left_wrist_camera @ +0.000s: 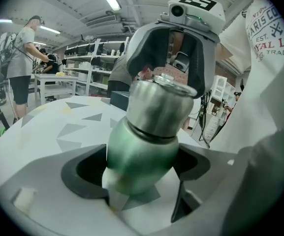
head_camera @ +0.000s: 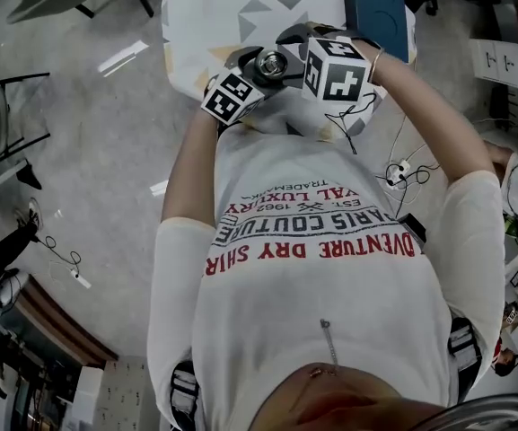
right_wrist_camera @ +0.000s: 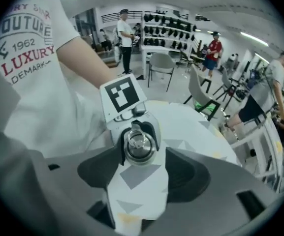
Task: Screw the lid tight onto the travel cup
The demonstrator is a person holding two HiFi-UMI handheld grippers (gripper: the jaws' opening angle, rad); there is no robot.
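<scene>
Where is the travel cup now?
Head view, top centre: the travel cup sits clamped in the left tongs, over the patterned table, its lid beneath the open right tongs.

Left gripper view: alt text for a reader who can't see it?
The left tongs clamp the green base of a steel travel cup, tilted away over a white, triangle-patterned table. The right tongs straddle its lid, open and not gripping.

Shirt (head_camera: 312,241): "PARIS COUTURE", "LUXURY" (inverted in head view).
</scene>
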